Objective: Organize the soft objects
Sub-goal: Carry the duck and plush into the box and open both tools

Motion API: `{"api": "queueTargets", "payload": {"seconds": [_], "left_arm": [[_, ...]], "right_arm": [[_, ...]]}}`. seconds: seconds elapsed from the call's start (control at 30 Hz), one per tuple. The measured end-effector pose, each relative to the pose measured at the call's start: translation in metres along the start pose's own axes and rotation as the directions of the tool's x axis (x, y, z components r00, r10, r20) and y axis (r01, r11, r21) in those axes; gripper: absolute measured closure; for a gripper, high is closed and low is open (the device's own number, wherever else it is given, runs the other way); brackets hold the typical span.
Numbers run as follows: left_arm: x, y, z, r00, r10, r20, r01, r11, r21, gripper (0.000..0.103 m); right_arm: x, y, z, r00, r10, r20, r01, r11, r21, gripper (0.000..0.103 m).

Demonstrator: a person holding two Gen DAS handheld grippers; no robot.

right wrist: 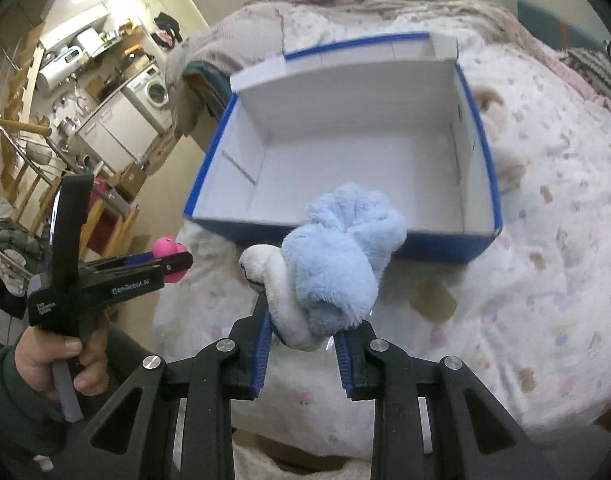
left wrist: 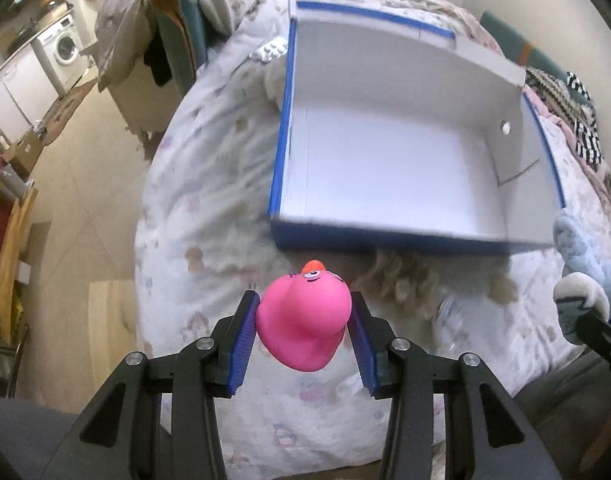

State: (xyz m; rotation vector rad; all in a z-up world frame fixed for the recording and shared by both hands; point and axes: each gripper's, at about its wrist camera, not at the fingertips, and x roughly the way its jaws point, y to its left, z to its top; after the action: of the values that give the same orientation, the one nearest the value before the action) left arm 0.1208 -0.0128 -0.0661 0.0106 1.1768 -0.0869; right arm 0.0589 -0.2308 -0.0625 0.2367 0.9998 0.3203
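Observation:
My left gripper (left wrist: 303, 320) is shut on a pink rubber duck (left wrist: 303, 320) with an orange beak, held above the bed just in front of the box. It also shows in the right wrist view (right wrist: 173, 262), at the left. My right gripper (right wrist: 305, 332) is shut on a light blue and white plush toy (right wrist: 333, 264), held above the bed near the box's front wall. The plush also shows at the right edge of the left wrist view (left wrist: 581, 276). An open blue box (left wrist: 385, 236) with a white inside lies on the bed; its inside is bare in both views (right wrist: 433, 246).
The bed's white patterned blanket (right wrist: 545, 280) surrounds the box. A beige plush (right wrist: 501, 160) lies right of the box. Striped cloth (left wrist: 585, 132) lies at the far right. Left of the bed are the floor (left wrist: 85, 208), a washing machine (left wrist: 63, 48) and wooden furniture (left wrist: 9, 240).

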Motion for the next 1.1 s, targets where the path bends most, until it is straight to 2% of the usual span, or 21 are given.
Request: {"api": "queueTargets", "payload": {"seconds": [0.33,0.63,0.77,0.83,1.1], "left_arm": [[-0.021,-0.023,0.054,0.997,-0.015,0.081,0.011,0.998,0.057,0.062],[0.011,-0.063,0.100,0.995,-0.004,0.104,-0.013,0.987,0.162,0.062],[0.034,-0.069,0.109,0.992,-0.021,0.121,0.000,0.985,0.173,0.062],[0.045,-0.072,0.108,0.990,-0.023,0.138,-0.005,0.980,0.197,0.062],[0.081,-0.073,0.109,0.997,-0.004,0.080,-0.011,0.983,0.181,0.062]], "right_arm": [[-0.002,-0.016,0.049,0.998,-0.015,0.056,0.015,1.000,-0.004,0.073],[0.042,-0.032,0.096,0.996,-0.032,0.080,0.030,0.999,0.026,0.073],[0.069,-0.044,0.101,0.996,-0.045,0.078,0.041,0.998,0.045,0.073],[0.083,-0.051,0.100,0.997,-0.058,0.049,0.055,0.997,0.057,0.073],[0.112,-0.061,0.091,0.997,-0.075,-0.028,0.077,0.994,0.072,0.073]]}}
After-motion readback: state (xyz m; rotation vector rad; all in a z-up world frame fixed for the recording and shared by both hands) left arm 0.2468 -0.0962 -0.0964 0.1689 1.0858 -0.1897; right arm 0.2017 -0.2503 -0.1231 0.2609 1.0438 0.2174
